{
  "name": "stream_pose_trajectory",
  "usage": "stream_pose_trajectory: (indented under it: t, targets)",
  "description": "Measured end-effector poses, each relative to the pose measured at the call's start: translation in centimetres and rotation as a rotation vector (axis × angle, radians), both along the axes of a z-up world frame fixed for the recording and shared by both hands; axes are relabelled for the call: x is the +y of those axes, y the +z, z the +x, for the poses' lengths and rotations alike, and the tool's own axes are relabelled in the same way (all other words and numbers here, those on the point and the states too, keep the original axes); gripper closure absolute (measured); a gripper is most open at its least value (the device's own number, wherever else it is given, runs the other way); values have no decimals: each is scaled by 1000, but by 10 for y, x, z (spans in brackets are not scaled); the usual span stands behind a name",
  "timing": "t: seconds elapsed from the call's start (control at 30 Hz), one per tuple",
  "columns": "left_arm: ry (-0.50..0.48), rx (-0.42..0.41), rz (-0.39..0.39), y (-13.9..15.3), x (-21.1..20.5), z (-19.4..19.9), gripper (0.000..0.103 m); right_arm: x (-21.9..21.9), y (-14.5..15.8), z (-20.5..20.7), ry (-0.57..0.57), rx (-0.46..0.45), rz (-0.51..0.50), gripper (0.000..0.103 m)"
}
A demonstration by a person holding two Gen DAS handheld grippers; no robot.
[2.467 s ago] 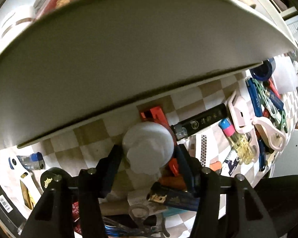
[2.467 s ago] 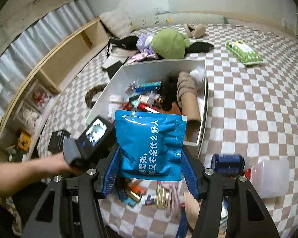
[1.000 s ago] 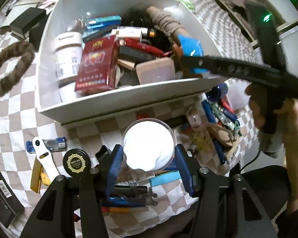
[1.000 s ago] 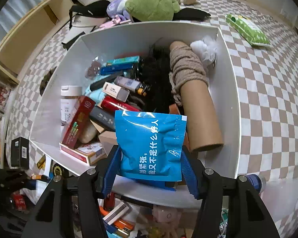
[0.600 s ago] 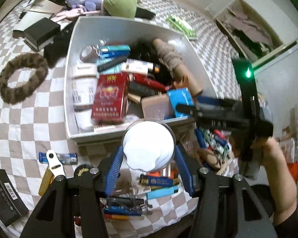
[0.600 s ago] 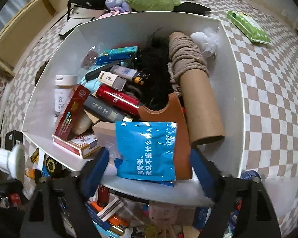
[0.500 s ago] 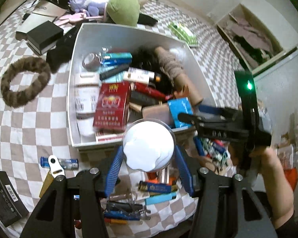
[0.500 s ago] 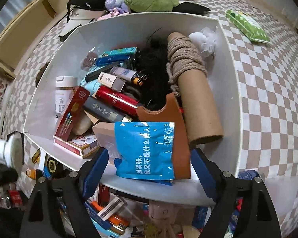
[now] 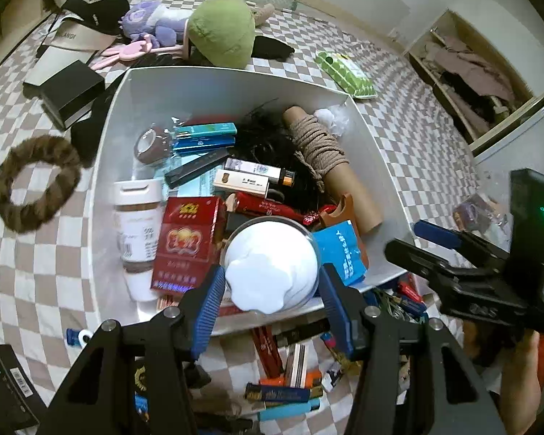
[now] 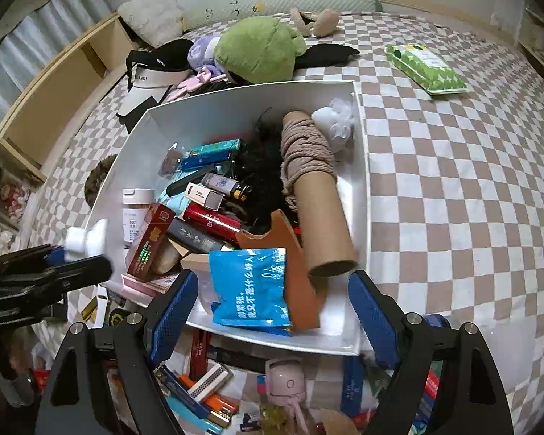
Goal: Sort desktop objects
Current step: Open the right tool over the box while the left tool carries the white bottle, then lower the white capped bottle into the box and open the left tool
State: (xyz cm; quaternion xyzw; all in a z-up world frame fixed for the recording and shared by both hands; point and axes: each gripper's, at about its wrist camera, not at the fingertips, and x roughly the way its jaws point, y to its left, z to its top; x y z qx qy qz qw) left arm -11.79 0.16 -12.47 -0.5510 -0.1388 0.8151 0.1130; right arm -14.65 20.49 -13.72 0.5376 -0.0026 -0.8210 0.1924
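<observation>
Two grippers are over the white bin [image 9: 366,137] on the checkered bedspread [image 10: 453,188], and only one is loaded. The left gripper [image 9: 270,291] is clamped on a clear round container with white contents [image 9: 270,264], carried above the bin's near edge, just over the red cigarette carton [image 9: 185,243]. The right gripper [image 10: 270,311] is spread wide and empty: its jaws have just been opening, and the blue foil packet [image 10: 252,286] now lies free of the blue pads inside the bin's near side, propped against a brown leather piece [image 10: 293,268] beside the cardboard tube wound with rope [image 10: 315,195]. So the packet looks delivered, and the container drop appears to be the step in hand. The next move calls for bringing the left gripper further over the bin's middle, finding a gap between the carton and the packet, then letting go low enough that the container does not roll off the pile. The bin is crowded, so space is tight. Both grippers point steeply downward into the bin from its near side, the right one held off the near right corner by a hand [image 9: 518,377]. More loose items, lighters [image 10: 206,406] among them, wait on the bedspread below the near edge.
</observation>
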Motion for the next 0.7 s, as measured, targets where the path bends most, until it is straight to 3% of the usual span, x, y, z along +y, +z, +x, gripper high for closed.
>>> stream_pose_trajectory:
  t: [0.7]
  targets:
    - [-24,-114,-159,-43,23,-27,49,31,-3,2,-28,-9,-9,18]
